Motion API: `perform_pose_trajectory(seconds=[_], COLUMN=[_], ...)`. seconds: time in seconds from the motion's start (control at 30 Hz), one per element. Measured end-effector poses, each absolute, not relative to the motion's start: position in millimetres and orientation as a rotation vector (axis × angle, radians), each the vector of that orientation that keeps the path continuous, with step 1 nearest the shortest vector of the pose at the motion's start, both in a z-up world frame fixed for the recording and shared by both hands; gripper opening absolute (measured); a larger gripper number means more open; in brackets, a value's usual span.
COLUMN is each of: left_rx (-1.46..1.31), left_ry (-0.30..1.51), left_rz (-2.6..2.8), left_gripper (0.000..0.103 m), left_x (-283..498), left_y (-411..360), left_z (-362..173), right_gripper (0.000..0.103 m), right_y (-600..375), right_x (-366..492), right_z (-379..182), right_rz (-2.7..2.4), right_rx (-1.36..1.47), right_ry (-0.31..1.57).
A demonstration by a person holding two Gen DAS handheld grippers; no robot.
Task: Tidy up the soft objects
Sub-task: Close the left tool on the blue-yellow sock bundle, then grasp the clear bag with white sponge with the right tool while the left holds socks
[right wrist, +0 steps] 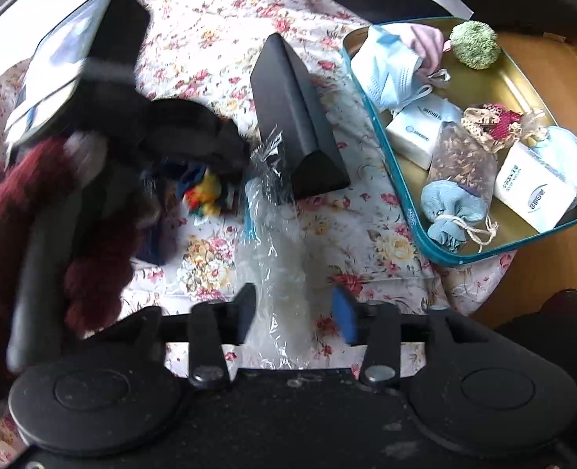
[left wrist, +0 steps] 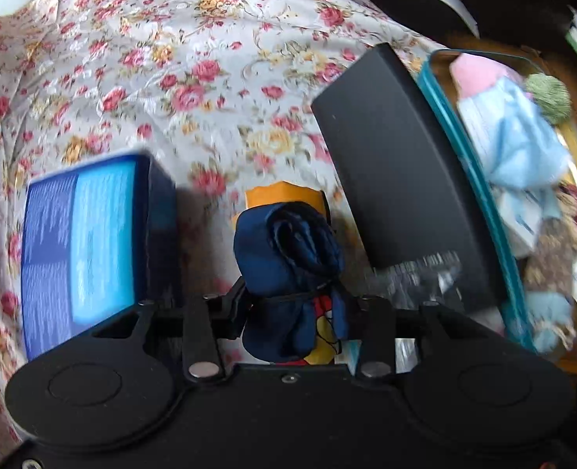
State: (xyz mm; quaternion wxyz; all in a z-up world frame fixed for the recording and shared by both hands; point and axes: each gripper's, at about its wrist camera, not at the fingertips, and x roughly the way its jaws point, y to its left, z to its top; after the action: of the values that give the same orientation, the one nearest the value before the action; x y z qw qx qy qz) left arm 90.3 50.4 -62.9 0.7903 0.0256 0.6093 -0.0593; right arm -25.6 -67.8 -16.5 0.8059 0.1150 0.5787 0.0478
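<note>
The left claw (left wrist: 294,305) points steeply down, clamped on one rolled navy cloth (left wrist: 288,258) at frame centre. The right claw (right wrist: 296,314) stands apart over one clear plastic bag (right wrist: 276,273); one teal tray (right wrist: 417,219) sits at the right.

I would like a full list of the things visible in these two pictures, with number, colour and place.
dark blue rolled fabric bundle: one, navy with red and yellow print, between the left tool's fingers
black triangular hard case: one, black, on the cloth beside the tray
clear plastic wrapper: one, transparent, before the right tool
blue rectangular box: one, blue, left of the bundle
teal-rimmed metal tray: one, gold inside, right side
green fluffy pompom: one, green, in tray
white tissue packs: two, white, in tray
light blue drawstring pouch: one, tray's near corner
floral tablecloth: one, white with roses
left tool: black, shut on bundle
right tool: black, open
</note>
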Motion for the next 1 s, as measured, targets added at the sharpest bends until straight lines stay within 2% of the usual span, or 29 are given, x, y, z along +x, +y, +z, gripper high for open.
perform_pose_trajectory(seconds=[0.13,0.47,1.0], left_rx=[0.034,0.007,-0.037], left_ry=[1.281,1.225,1.24], left_rz=[-0.15,-0.163,-0.085], left_gripper=[0.041,0.041,0.041], left_x=[68,29,0], left_y=[64,100,126], left_z=[-39,0,-2], right_gripper=[0.061,0.072,0.073], right_y=[-70,-56,-3], right_x=[-25,-20,-8], right_z=[-12,-10,-43], right_rz=[0.091,0.043,0.089], right_rx=[0.254,0.141,-0.177], right_ry=[1.211,1.16,1.254])
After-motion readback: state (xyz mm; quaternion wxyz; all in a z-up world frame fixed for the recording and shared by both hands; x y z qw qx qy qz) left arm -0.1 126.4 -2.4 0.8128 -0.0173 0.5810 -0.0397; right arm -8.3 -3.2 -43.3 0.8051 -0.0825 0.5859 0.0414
